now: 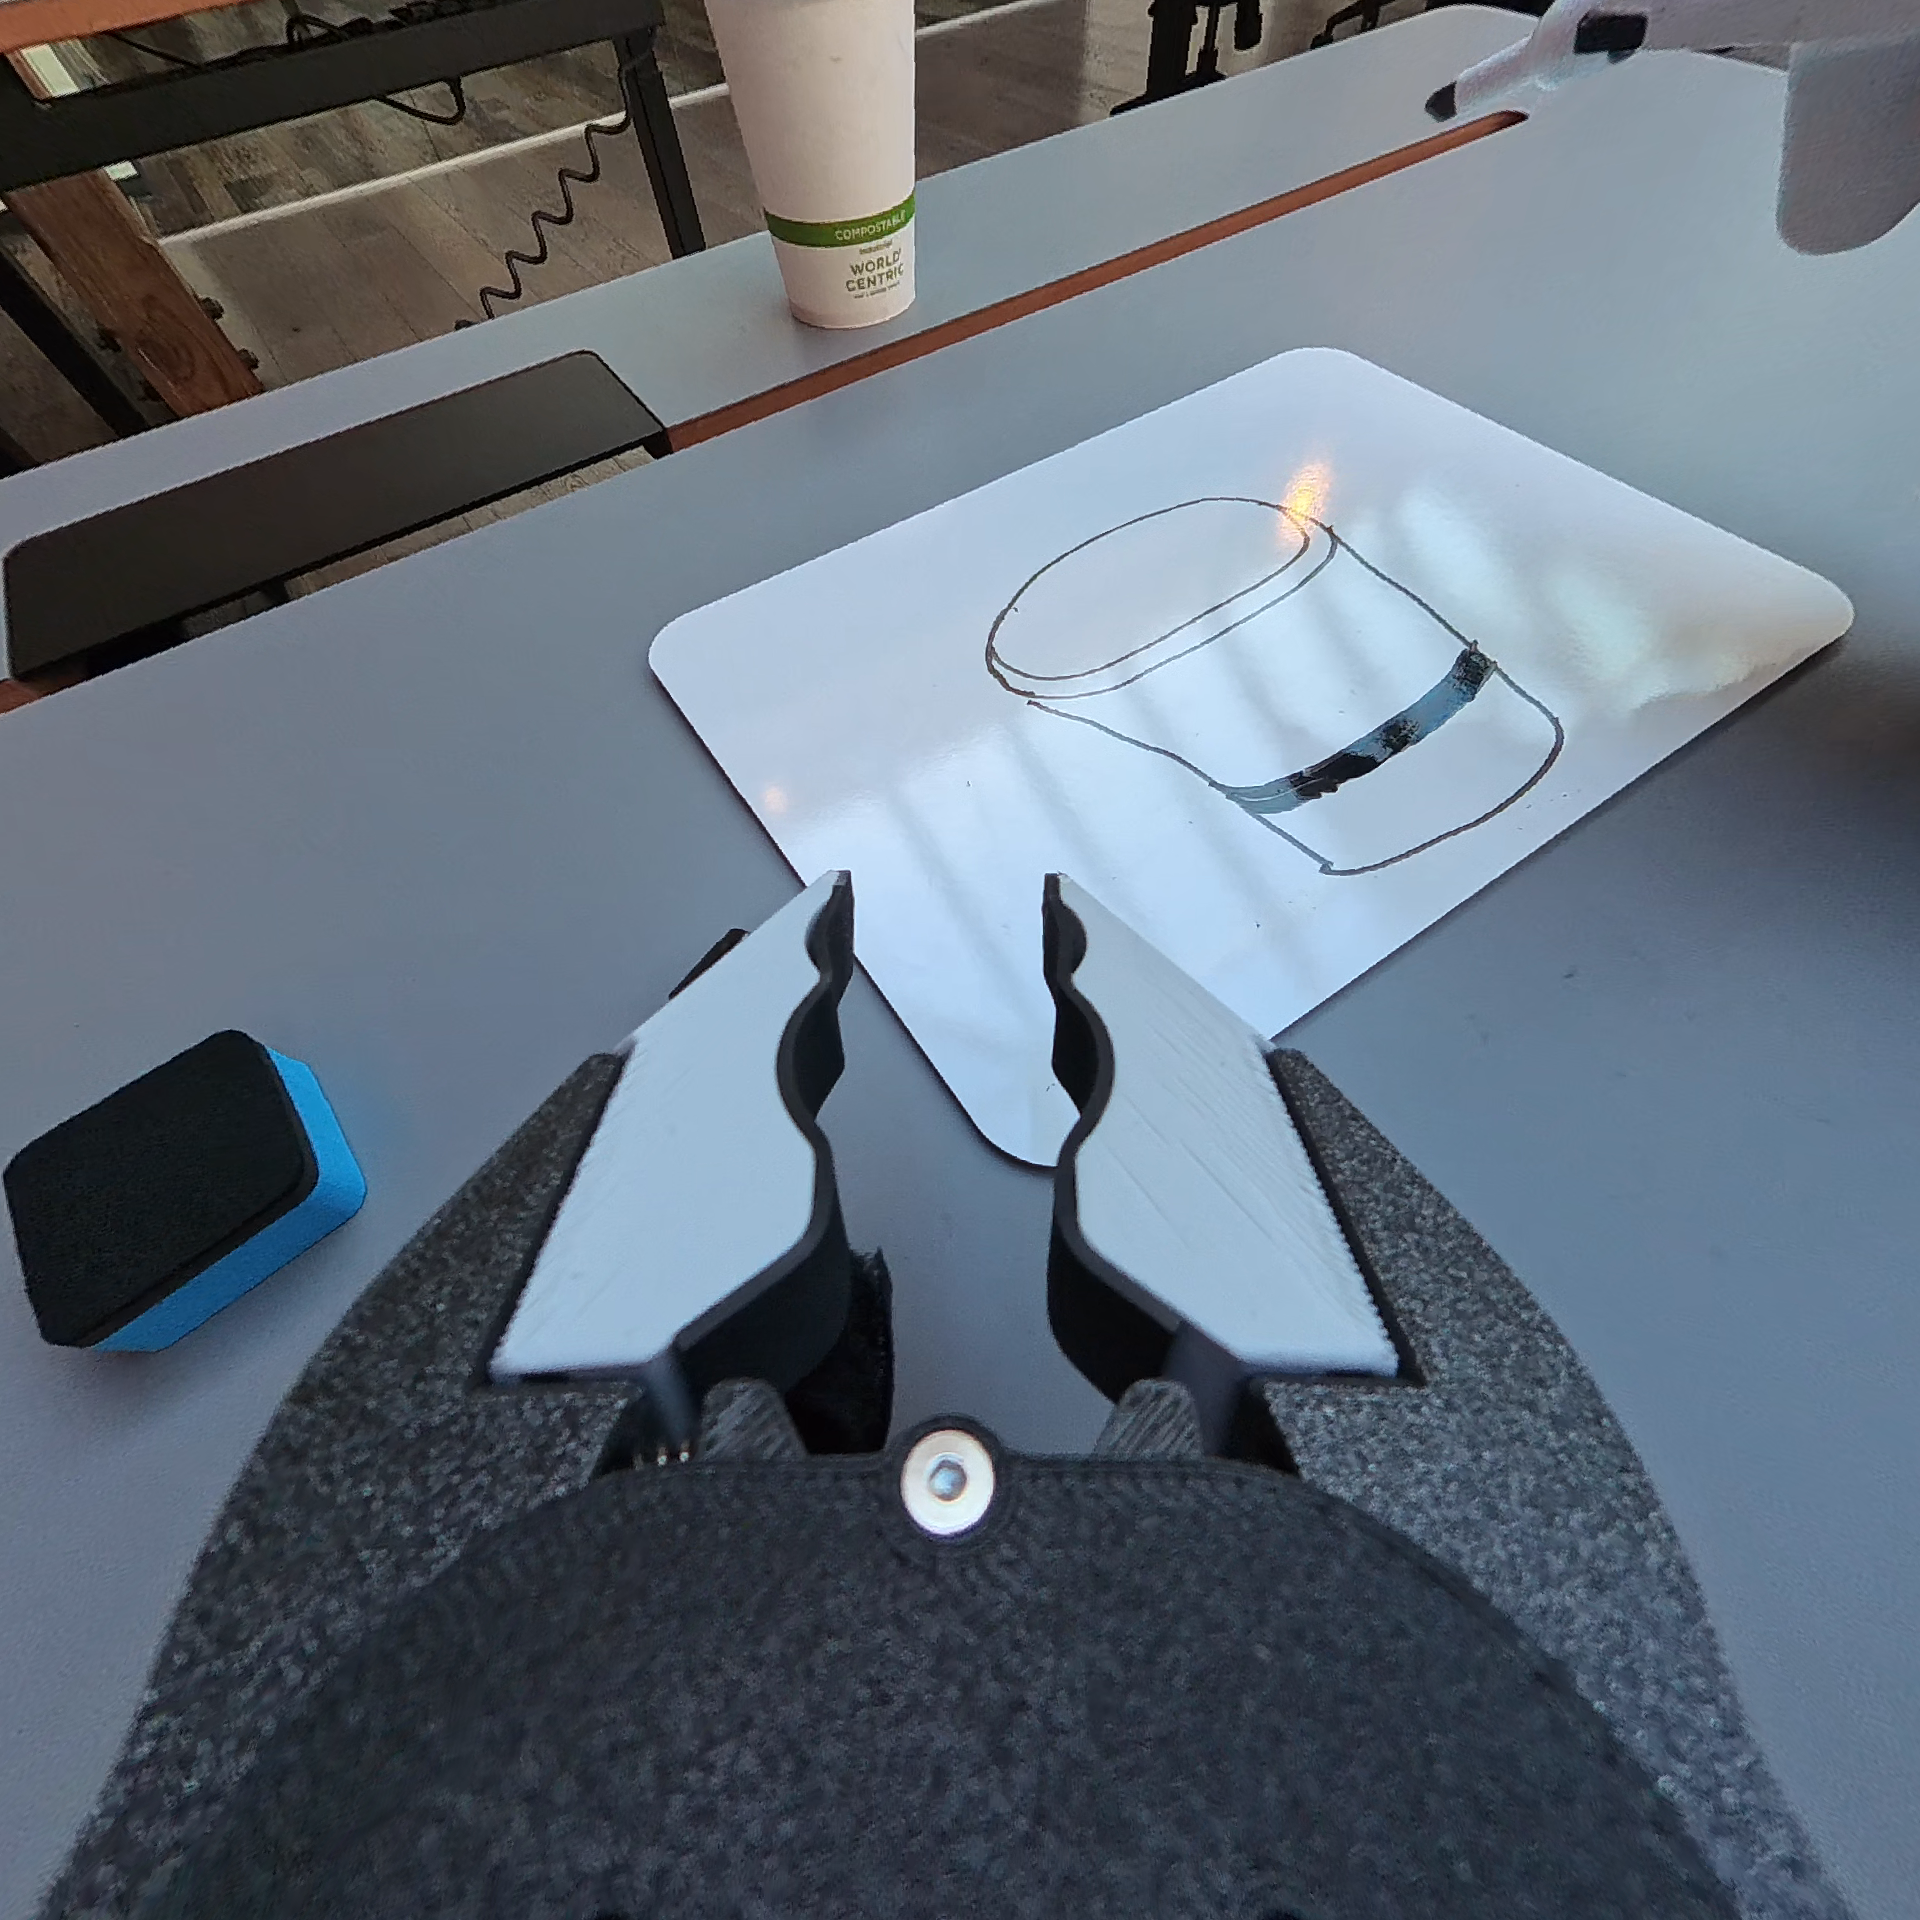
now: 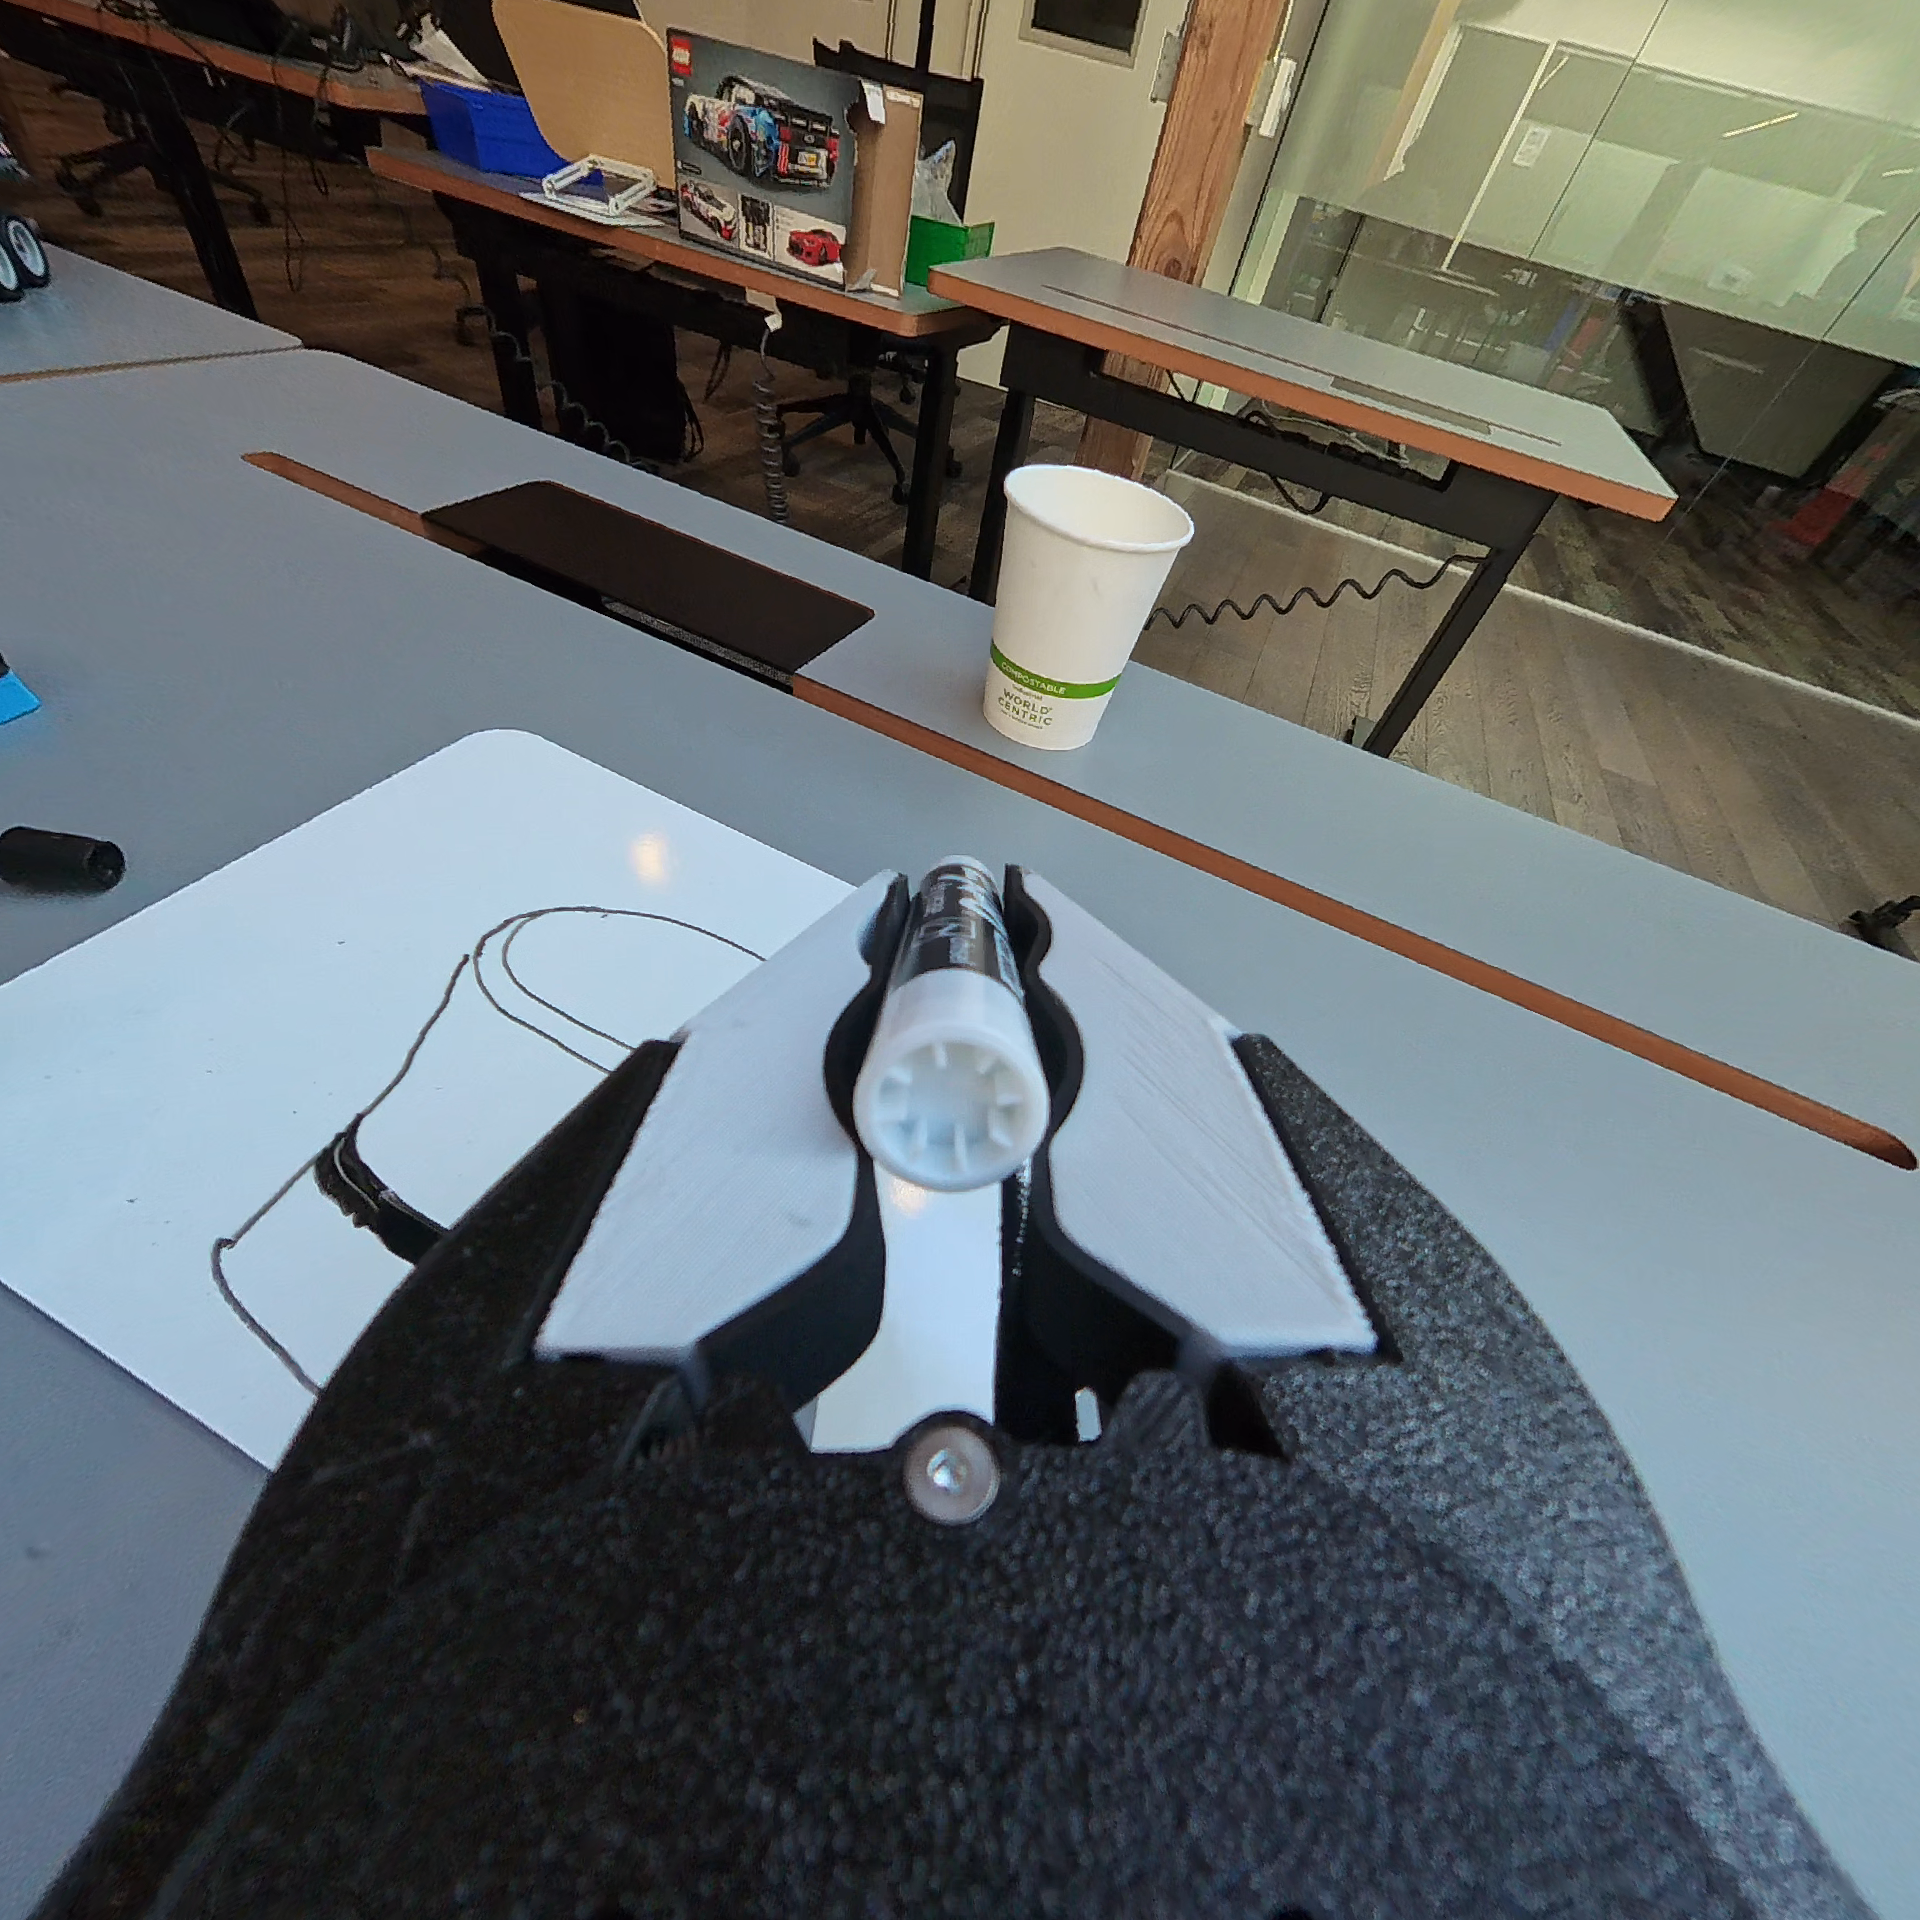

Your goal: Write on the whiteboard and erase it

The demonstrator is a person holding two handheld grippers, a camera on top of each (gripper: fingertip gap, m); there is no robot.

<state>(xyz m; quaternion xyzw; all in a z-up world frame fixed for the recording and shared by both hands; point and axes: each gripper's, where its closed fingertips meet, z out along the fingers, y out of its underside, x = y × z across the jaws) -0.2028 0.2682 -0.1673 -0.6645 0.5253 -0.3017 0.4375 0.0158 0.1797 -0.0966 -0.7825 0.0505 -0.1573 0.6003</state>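
Observation:
A small white board (image 1: 1039,727) lies flat on the grey table (image 1: 364,779) and bears a black line drawing of a cup (image 1: 1268,686) with a dark band. My left gripper (image 1: 948,894) is open and empty, its tips over the board's near corner. My right gripper (image 2: 951,883) is shut on a black-and-white marker (image 2: 951,1029), whose blunt end points at the camera; it hovers over the board (image 2: 312,935) beside the drawing (image 2: 416,1091). The right gripper also shows at the top right of the left wrist view (image 1: 1538,62). A black marker cap (image 2: 62,858) lies left of the board.
A blue eraser with a black felt face (image 1: 177,1195) lies on the table left of my left gripper. A white paper cup with a green band (image 1: 836,156) (image 2: 1075,608) stands beyond a slot in the table. A black flat panel (image 1: 332,520) sits at the back left. Other desks stand behind.

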